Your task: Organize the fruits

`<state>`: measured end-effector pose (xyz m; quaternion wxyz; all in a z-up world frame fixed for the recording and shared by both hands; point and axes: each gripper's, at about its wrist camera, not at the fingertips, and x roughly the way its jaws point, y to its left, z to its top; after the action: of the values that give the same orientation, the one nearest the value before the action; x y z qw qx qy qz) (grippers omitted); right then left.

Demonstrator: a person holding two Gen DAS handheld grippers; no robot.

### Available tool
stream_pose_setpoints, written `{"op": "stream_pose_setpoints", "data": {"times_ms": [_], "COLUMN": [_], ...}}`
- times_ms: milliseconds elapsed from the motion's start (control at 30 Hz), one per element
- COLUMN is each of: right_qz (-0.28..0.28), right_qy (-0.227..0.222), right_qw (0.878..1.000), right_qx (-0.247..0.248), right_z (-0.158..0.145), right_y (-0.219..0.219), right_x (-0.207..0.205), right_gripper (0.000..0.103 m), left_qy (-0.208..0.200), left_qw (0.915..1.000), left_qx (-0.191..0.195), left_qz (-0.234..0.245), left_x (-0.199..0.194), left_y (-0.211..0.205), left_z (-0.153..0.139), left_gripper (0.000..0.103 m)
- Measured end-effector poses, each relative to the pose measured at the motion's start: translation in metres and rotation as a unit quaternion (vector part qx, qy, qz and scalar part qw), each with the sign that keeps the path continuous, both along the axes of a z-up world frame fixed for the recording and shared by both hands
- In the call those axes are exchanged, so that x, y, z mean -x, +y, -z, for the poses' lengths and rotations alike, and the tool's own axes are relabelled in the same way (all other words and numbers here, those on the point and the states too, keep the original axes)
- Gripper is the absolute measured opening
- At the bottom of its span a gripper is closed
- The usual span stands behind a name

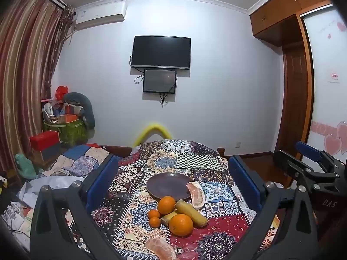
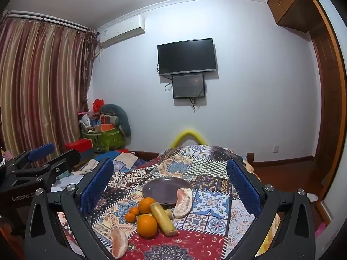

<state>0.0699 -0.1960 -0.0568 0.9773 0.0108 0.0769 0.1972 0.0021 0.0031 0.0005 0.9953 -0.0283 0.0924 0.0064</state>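
1. Orange fruit pile on the patchwork cloth (image 1: 216, 227): two oranges (image 1: 181, 225), two tangerines (image 1: 154, 221), yellowish stalk pieces (image 1: 190, 213), all just in front of the dark plate (image 1: 166, 184).
2. Pomelo wedge (image 1: 196, 195) leans on the plate rim.
3. Second pomelo piece (image 2: 118, 246) shows whole in the right view, cut off in the left.
4. Left gripper (image 1: 173, 186) jaws wide apart, holding nothing; right gripper (image 2: 170, 186) likewise.
5. Stalk type unclear.

dim, cool indoor light, soft shadows, strong fisheye bending, dark corners.
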Motion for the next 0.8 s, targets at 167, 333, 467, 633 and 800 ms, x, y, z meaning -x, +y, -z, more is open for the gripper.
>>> {"op": "stream_pose_setpoints", "data": {"times_ms": [167,333,467,633,800], "right_qz": [-0.002,-0.001,0.000,0.000,0.001], "right_qy": [-0.001,-0.004,-0.005,-0.007,-0.009], "right_qw": [1.000,1.000,1.000,1.000,1.000], "right_qx": [0.000,0.000,0.001,-0.001,-0.001], "right_z": [-0.0003,-0.0008,-0.0013,-0.0014,-0.0021], "right_y": [-0.0016,-0.0020,-0.0019,-0.0024,-0.0039], "right_x": [-0.0009,-0.0011,-0.0008,0.0010,0.0033], "right_gripper": [0.103,0.103,0.103,0.103,0.103], "left_qy": [0.000,-0.001,-0.002,-0.002,-0.004], "left_qw": [1.0000,1.0000,1.0000,1.0000,1.0000], "left_qx": [0.000,0.003,0.003,0.004,0.006], "left_qz": [0.001,0.004,0.004,0.004,0.005], "left_x": [-0.0006,-0.0018,-0.0016,-0.0019,-0.0010], "left_y": [-0.0007,-0.0010,-0.0001,-0.0004,0.0005], "left_z": [-0.0006,-0.0020,-0.0021,-0.0019,-0.0026], "left_gripper": [0.103,0.103,0.103,0.103,0.103]}}
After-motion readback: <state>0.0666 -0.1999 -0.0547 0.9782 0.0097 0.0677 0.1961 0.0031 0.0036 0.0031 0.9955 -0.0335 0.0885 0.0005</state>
